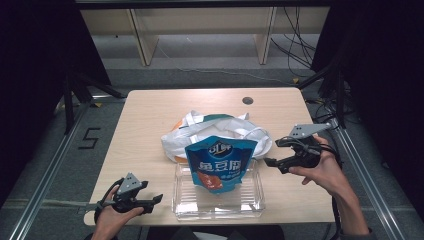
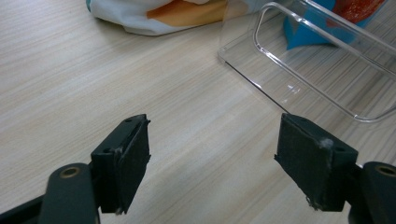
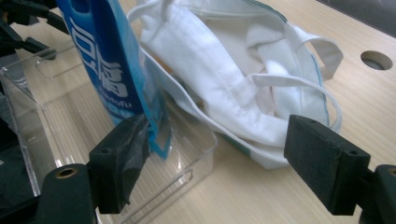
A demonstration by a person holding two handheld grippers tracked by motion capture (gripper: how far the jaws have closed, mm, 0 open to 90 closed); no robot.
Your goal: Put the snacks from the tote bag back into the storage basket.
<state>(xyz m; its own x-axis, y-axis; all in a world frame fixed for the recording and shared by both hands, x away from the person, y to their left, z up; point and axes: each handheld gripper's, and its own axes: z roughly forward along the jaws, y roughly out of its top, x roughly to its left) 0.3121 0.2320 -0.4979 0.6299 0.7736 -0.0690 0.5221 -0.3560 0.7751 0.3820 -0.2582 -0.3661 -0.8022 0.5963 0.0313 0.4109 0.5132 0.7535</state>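
Seen from the high view, a blue snack pouch [image 1: 220, 162] with white lettering and an orange-red picture near its bottom stands leaning in a clear plastic tray [image 1: 218, 206] on a pale wooden counter [image 1: 145, 125]. Its top rests against a crumpled white cloth bag [image 1: 230, 131] with teal and orange patches just behind the tray. The right tool [image 1: 274, 153], held in the person's right hand [image 1: 325, 170], sits just to the right of the pouch, its jaws spread and pointing toward it. The left tool [image 1: 159, 200] rests near the counter's front left edge, beside the tray, well apart from the pouch. In the left gripper view, the left tool [image 2: 212, 156] has its jaws wide with only bare counter between them; the tray's corner [image 2: 299, 88] lies ahead to the right, with a blue corner of the pouch [image 2: 306, 37] inside it. In the right gripper view, the right tool [image 3: 217, 154] stands wide; the pouch's edge [image 3: 109, 65] lies right at the left pad, though actual contact is unclear, and the white bag [image 3: 233, 79] lies beyond the gap.
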